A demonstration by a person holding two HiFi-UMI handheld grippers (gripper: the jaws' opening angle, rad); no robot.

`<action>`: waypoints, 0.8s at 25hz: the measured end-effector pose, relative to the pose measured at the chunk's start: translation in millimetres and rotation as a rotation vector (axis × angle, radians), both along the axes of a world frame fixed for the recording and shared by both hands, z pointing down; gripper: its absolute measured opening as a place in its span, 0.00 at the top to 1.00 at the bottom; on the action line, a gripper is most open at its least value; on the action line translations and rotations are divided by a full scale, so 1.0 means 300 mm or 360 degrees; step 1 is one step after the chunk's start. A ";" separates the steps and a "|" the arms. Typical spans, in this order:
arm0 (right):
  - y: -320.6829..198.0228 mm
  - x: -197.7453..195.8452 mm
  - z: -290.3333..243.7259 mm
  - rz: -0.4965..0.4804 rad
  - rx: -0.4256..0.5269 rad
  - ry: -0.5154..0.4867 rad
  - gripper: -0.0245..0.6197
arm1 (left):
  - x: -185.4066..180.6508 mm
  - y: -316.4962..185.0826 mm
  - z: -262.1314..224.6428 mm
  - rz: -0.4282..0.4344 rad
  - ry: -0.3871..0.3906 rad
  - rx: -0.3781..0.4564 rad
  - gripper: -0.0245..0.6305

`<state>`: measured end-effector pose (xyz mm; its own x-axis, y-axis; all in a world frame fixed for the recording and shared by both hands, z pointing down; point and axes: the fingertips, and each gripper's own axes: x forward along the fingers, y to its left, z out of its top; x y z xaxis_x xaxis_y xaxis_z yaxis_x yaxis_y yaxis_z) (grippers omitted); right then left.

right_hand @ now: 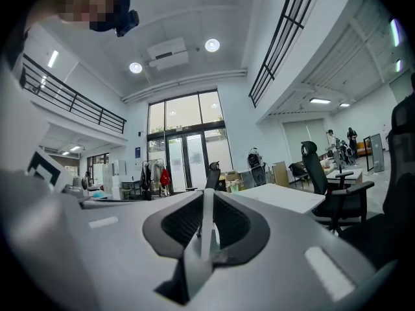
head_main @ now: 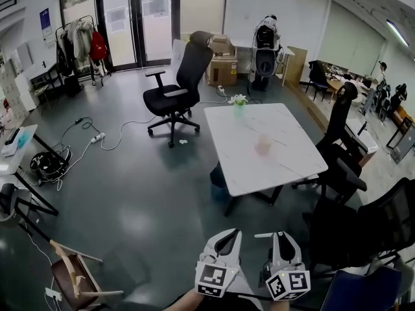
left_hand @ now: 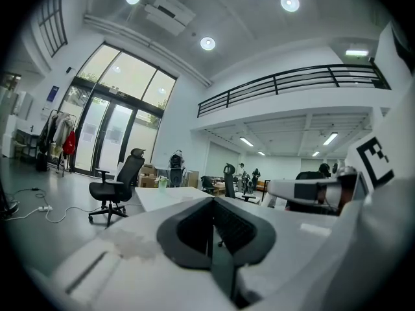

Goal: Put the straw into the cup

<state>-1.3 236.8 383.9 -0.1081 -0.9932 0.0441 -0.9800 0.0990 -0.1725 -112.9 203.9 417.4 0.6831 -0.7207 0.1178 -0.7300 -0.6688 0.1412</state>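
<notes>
A pale pink see-through cup stands near the middle of the white table, well ahead of both grippers. My right gripper is at the bottom of the head view, shut on a thin white straw that runs upright between its pads. A short end of the straw pokes out to the left of the tips. My left gripper is close beside it, shut with nothing between its jaws. In the left gripper view the jaws meet along a dark line.
A small green plant sits at the table's far edge. A black office chair stands left of the table, and more dark chairs crowd its right side. Cables and a power strip lie on the grey floor. A wooden stool is at lower left.
</notes>
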 end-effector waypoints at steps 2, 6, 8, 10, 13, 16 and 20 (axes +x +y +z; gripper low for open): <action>-0.044 0.033 -0.025 0.0006 0.0025 0.0011 0.89 | 0.030 -0.045 -0.008 0.0000 0.0008 0.0010 0.96; -0.142 0.103 -0.050 0.0003 0.0074 0.0035 0.89 | 0.108 -0.140 0.005 0.0011 0.0023 0.0020 0.96; -0.201 0.145 -0.039 0.0004 0.0076 0.0025 0.89 | 0.145 -0.190 0.026 0.0016 0.0015 0.0013 0.96; -0.271 0.186 -0.036 0.0001 0.0082 0.0019 0.89 | 0.175 -0.248 0.046 0.0006 0.0003 -0.0001 0.96; -0.380 0.229 -0.033 -0.0032 0.0076 0.0003 0.89 | 0.212 -0.336 0.078 -0.0031 -0.0016 -0.0049 0.96; -0.490 0.271 -0.013 -0.0080 0.0054 -0.0032 0.89 | 0.265 -0.433 0.106 -0.0066 -0.0035 -0.0092 0.96; -0.628 0.359 0.044 -0.0114 -0.0019 -0.0081 0.89 | 0.344 -0.564 0.143 -0.0103 -0.0095 -0.0152 0.96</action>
<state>106.4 48.5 397.1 -0.1815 -0.9822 0.0488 -0.9604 0.1663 -0.2235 -9.8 34.6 460.3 0.6251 -0.7468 0.2270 -0.7802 -0.6055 0.1569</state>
